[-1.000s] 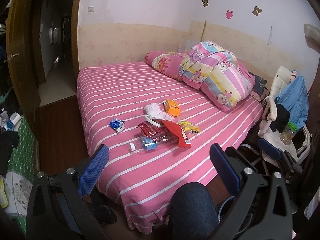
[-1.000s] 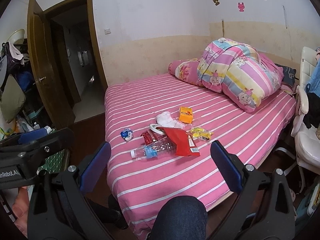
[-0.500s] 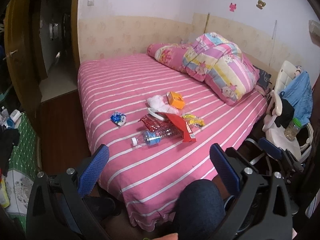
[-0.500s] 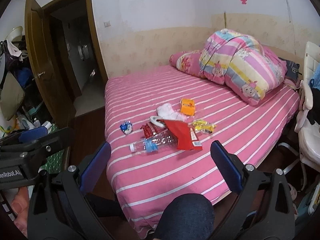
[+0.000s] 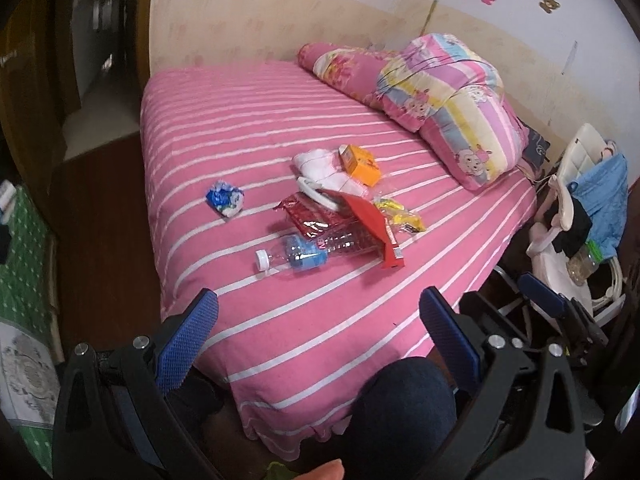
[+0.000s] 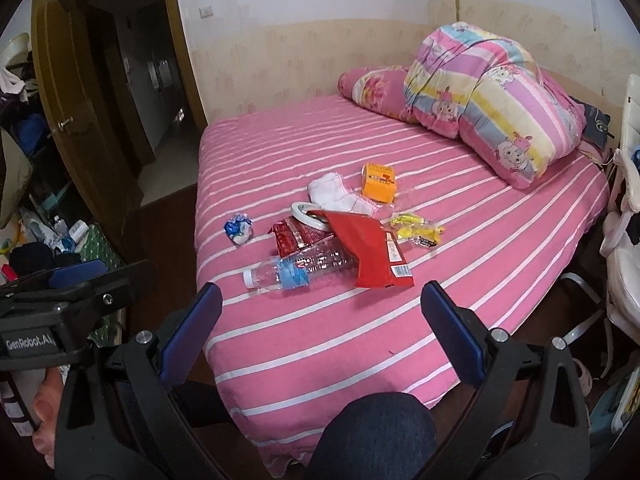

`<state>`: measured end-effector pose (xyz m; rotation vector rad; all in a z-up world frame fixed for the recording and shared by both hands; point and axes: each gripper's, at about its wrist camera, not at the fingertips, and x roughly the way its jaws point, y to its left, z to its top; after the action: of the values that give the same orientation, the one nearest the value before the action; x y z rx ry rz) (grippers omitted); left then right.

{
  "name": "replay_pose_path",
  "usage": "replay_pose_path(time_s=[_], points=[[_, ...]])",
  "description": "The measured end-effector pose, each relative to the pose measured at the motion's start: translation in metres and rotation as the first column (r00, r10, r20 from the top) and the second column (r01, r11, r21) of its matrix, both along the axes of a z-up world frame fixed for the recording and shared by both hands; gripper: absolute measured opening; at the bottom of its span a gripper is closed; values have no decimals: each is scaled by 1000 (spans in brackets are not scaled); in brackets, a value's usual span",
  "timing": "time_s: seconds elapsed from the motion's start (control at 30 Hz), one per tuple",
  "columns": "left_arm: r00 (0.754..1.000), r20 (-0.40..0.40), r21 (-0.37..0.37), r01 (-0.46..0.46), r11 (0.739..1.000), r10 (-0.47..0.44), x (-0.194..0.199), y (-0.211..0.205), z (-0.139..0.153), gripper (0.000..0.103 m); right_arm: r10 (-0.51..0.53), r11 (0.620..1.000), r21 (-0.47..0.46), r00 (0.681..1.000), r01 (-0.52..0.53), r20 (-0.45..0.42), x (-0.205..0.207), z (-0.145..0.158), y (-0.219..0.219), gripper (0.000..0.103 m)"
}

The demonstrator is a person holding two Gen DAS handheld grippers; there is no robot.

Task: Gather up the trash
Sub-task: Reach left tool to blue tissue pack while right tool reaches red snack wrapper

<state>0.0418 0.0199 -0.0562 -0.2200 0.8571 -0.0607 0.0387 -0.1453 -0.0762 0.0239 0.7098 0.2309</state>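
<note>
Trash lies in a pile on the pink striped bed point(image 5: 280, 320) point(image 6: 320, 340): a clear plastic bottle point(image 5: 304, 254) point(image 6: 298, 270), a red snack bag point(image 5: 378, 228) point(image 6: 370, 250), a dark red wrapper point(image 5: 306, 216) point(image 6: 290, 236), a yellow wrapper point(image 5: 398, 218) point(image 6: 416, 228), an orange carton point(image 5: 360, 160) point(image 6: 378, 182), a white sock point(image 5: 320, 168) point(image 6: 334, 196), a tape roll point(image 6: 306, 214) and a crumpled blue-white wrapper point(image 5: 225, 198) point(image 6: 239, 230). My left gripper point(image 5: 316, 328) and right gripper point(image 6: 320, 316) are both open and empty, held off the bed's near edge.
A folded quilt point(image 5: 452, 108) point(image 6: 492, 96) lies at the bed's far right. A white chair with clothes point(image 5: 580, 208) stands right of the bed. An open wooden door point(image 6: 80, 120) and floor clutter point(image 6: 44, 240) are at left. My knee point(image 6: 376, 436) is low in front.
Both grippers have moved closer to the bed and tilted down toward the trash pile. Their jaws stay open. Nothing on the bed has moved.
</note>
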Motion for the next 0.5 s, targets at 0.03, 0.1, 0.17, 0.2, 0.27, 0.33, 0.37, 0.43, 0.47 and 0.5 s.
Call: replay_pose_path(time_s=[0.03,0.1,0.17,0.2,0.27,0.33,0.37,0.43,0.47,0.5], points=[[1000,-16,-19,-5,1000,5,7,6,-8,98,1,1000,-2,1000,-1,-9,6,-4,0,99],[999,-36,-41,-14,999,13,18,15,-18,98,3,1000,-8,1000,-3,-26,18,-10,2,99],[998,-57,-64,-19,998,15,30,23,-31,98,7,1000,-13,999,-8,-46,30,-19,4,99],[997,-70,-70,-24,997,19,37,27,-37,98,9,1000,-15,999,-9,-53,35,-22,5,99],[996,-86,-81,-29,996,22,47,33,-48,98,8,1000,-23,998,-9,-70,48,-30,6,99],[994,-102,-89,-34,995,24,57,39,-59,98,9,1000,-21,996,-11,-88,58,-37,7,99],[993,-112,-97,-35,995,23,62,42,-64,98,8,1000,-22,995,-10,-97,63,-41,8,99],[992,-125,-111,-33,993,19,69,46,-73,98,7,1000,-24,994,-9,-111,70,-47,10,99],[991,-131,-117,-32,993,17,73,49,-79,98,6,1000,-27,993,-9,-117,74,-51,11,99],[991,-133,-118,-31,993,15,75,49,-82,98,5,999,-31,993,-9,-122,78,-53,12,99]])
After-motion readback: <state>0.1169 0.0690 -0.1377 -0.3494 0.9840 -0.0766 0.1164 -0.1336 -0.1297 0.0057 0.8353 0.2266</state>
